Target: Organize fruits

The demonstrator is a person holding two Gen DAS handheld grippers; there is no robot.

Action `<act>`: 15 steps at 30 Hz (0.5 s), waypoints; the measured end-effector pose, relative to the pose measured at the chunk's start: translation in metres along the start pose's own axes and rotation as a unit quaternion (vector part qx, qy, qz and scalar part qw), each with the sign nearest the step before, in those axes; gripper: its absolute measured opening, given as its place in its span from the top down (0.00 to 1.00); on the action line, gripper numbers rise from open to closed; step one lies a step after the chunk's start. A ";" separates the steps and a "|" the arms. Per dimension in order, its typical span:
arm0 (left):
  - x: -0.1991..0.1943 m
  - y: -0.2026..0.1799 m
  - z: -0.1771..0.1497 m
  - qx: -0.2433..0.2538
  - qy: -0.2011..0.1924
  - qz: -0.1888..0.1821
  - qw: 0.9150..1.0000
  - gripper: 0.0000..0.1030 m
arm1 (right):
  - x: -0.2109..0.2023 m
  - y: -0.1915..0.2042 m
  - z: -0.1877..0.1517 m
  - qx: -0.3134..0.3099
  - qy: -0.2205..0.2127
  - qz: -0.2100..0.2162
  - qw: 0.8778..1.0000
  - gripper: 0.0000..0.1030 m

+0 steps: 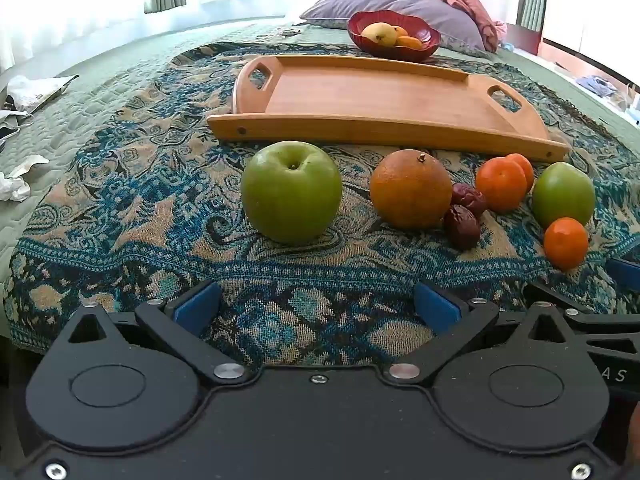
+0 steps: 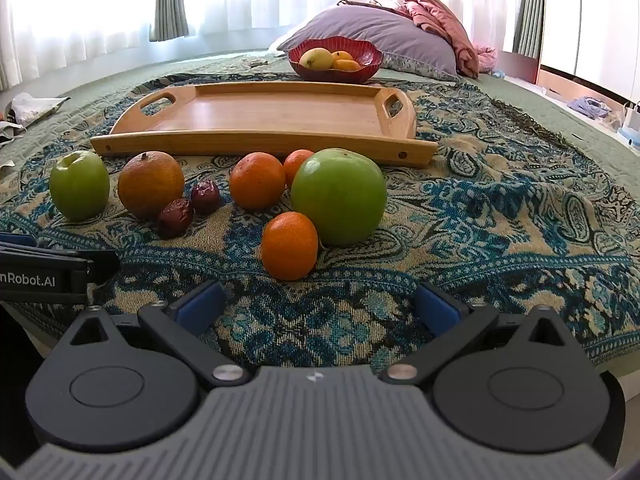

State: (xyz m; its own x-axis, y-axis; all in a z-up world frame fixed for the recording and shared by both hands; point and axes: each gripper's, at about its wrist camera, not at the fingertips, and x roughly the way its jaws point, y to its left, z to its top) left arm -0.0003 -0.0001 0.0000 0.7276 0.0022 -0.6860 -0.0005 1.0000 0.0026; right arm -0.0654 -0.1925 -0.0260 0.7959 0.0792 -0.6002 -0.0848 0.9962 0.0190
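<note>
Your landmark is the wooden tray, lying bare on the patterned blanket. Behind its far rim sits the red bowl, already holding yellow and orange fruit. All the loose fruit lies on your side of the tray's near rim. One green apple sits off the tray's left end, and a second green apple toward its right end. Between them, near the tray's front edge, are the large orange, three small tangerines, and two dark red dates touching the orange. Your left gripper and right gripper both hover short of the fruit, jaws spread wide, holding nothing.
</note>
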 end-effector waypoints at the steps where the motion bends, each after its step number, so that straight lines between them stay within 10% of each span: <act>1: 0.000 0.000 0.000 0.000 0.000 0.000 1.000 0.00 | 0.000 0.000 -0.001 0.000 -0.004 -0.001 1.000 0.00; 15: 0.000 0.000 0.000 0.002 0.002 0.002 1.000 0.00 | -0.003 0.003 0.001 -0.004 -0.001 -0.004 1.000 0.00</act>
State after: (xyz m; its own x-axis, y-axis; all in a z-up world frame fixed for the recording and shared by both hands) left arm -0.0002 0.0001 0.0000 0.7246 0.0054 -0.6892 -0.0002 1.0000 0.0076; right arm -0.0673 -0.1898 -0.0237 0.7974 0.0722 -0.5991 -0.0843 0.9964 0.0078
